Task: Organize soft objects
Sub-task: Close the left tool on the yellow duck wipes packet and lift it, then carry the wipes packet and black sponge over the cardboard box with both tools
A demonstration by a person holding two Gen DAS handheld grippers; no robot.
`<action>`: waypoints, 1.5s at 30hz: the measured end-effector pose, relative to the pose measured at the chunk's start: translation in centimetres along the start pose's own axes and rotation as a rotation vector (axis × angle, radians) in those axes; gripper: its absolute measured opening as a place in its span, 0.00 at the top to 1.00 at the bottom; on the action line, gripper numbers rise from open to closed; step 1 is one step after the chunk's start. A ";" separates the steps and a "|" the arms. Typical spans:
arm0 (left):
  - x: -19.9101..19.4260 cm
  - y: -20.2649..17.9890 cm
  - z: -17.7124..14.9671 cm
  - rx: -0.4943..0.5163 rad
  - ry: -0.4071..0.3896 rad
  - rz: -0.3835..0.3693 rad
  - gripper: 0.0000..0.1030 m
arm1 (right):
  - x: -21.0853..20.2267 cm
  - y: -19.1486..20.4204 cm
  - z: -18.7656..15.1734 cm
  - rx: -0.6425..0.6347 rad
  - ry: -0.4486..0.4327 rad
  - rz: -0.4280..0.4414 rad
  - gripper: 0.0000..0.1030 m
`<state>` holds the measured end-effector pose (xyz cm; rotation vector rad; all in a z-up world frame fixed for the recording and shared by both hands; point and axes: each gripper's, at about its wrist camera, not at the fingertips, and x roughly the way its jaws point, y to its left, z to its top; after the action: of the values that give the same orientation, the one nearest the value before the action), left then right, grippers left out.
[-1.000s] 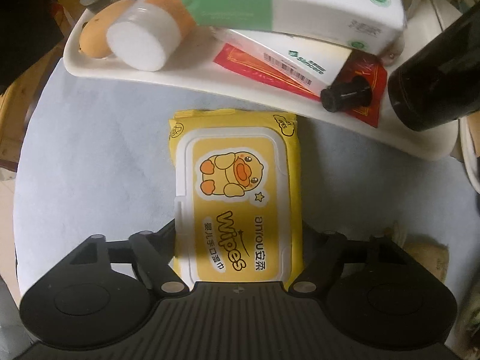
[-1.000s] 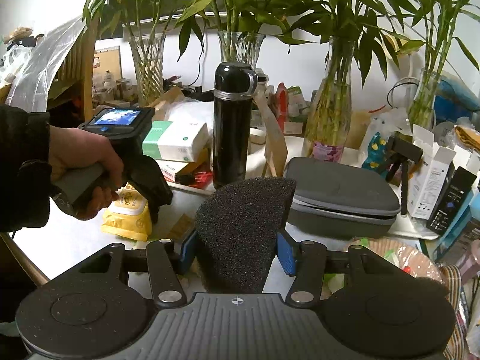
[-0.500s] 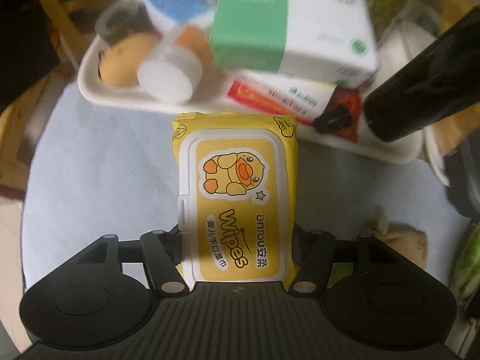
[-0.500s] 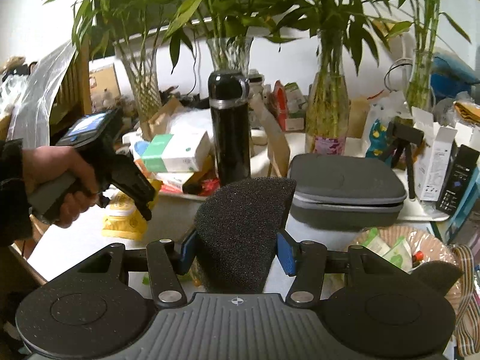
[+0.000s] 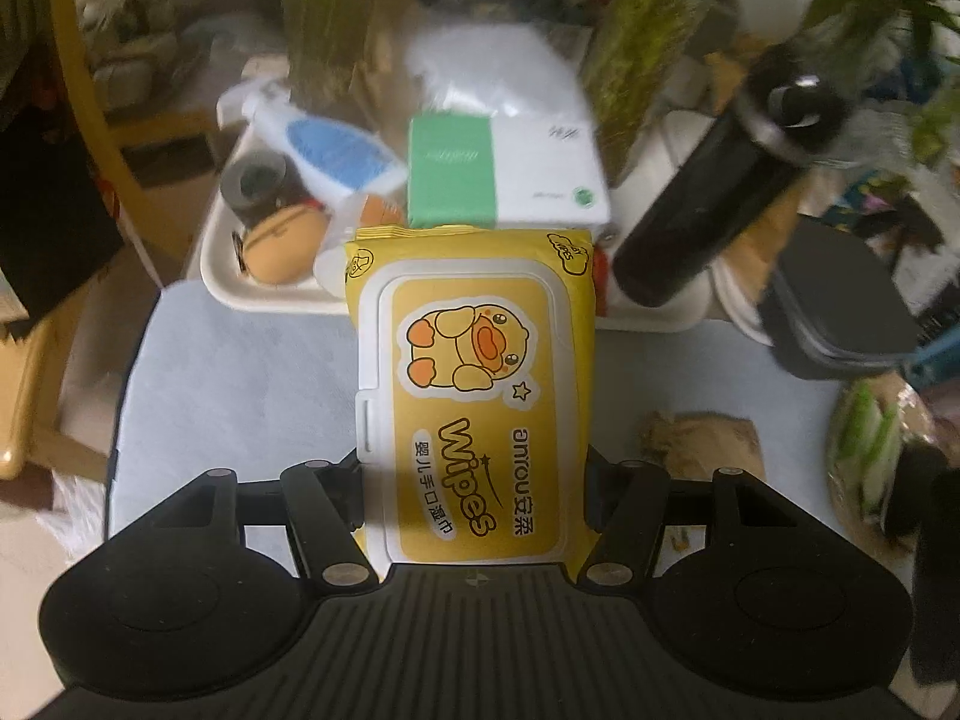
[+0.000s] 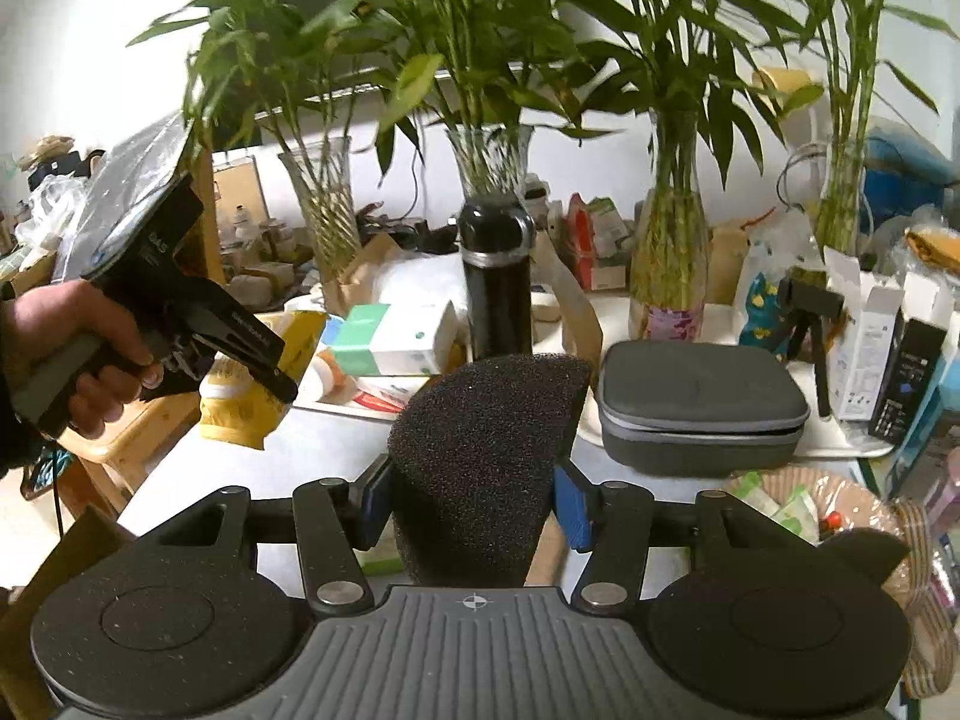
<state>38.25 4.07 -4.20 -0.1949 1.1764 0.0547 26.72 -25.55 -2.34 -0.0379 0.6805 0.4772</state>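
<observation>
My left gripper is shut on a yellow pack of wipes with a duck on its lid, held in the air above the pale blue table. In the right wrist view the left gripper and the wipes pack hang at the left, lifted off the table. My right gripper is shut on a black foam sponge that stands up between the blue pads.
A white tray at the back holds a green-and-white box, bottles and an egg-shaped thing. A black flask, a grey zip case, vases of bamboo and a woven basket at the right surround the table.
My left gripper has lifted the wipes pack off the table and risen well above it. My right gripper has kept hold of the sponge and moved little.
</observation>
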 end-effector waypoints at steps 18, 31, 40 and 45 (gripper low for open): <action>-9.9 -0.3 -7.8 0.212 -0.108 -0.139 0.41 | -6.4 4.1 -1.0 -0.070 0.003 0.046 0.45; -13.2 -0.9 -13.8 0.287 -0.080 -0.221 0.41 | -9.0 6.2 -2.2 -0.093 0.004 0.069 0.44; -12.5 -1.2 -17.0 0.337 -0.032 -0.233 0.41 | -10.4 6.9 -3.1 -0.106 0.008 0.079 0.44; -12.0 -1.7 -18.2 0.382 -0.031 -0.228 0.41 | -10.9 7.3 -3.5 -0.119 0.009 0.086 0.44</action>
<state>17.35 -0.21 0.33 0.0101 1.1057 -0.3643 14.13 -24.20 2.49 -0.1233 0.6636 0.6006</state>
